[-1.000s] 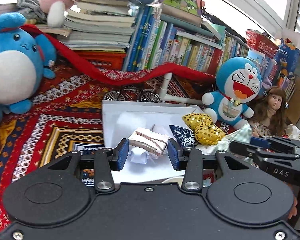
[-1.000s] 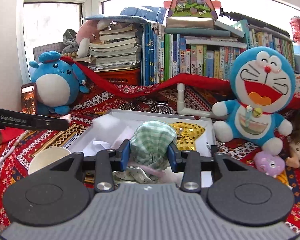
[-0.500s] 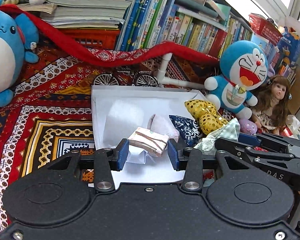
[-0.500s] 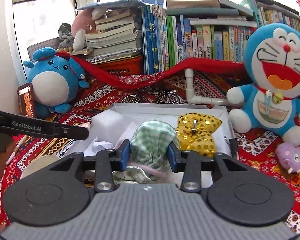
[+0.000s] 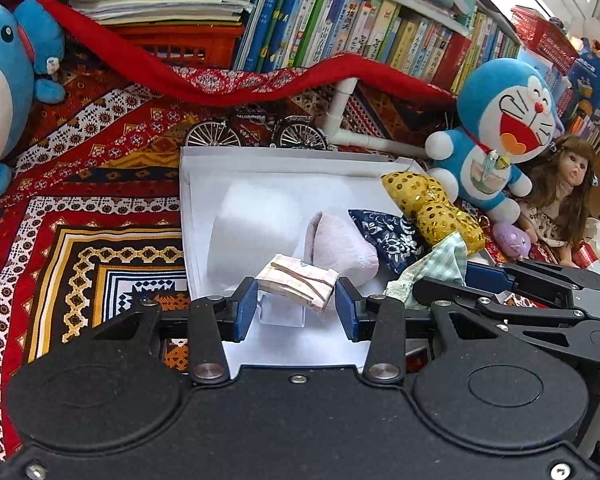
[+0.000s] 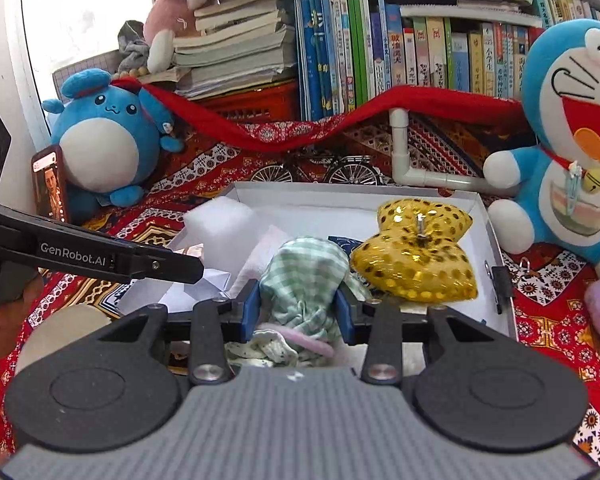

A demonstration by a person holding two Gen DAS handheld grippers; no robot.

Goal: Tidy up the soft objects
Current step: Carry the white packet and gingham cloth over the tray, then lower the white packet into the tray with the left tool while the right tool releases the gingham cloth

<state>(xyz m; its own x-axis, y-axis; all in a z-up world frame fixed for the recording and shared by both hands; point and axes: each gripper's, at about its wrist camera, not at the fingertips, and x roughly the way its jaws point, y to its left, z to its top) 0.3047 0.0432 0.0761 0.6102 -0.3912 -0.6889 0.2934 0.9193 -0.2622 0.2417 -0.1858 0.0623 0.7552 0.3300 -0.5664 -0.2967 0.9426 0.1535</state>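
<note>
Green checked cloth (image 6: 304, 280) in right gripper (image 6: 298, 312) (folded bundle (image 5: 298, 282) in left gripper (image 5: 296, 308)), above white box (image 6: 492, 236)

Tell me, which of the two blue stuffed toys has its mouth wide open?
The blue cat plush beside the white box, with a red laughing mouth and a bell. The round blue plush by the phone has only a tiny closed mouth.

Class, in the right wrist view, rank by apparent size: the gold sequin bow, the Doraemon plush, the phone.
1. Doraemon plush, though partly cut off
2. gold sequin bow
3. phone
Nearness to the camera skews this.
</note>
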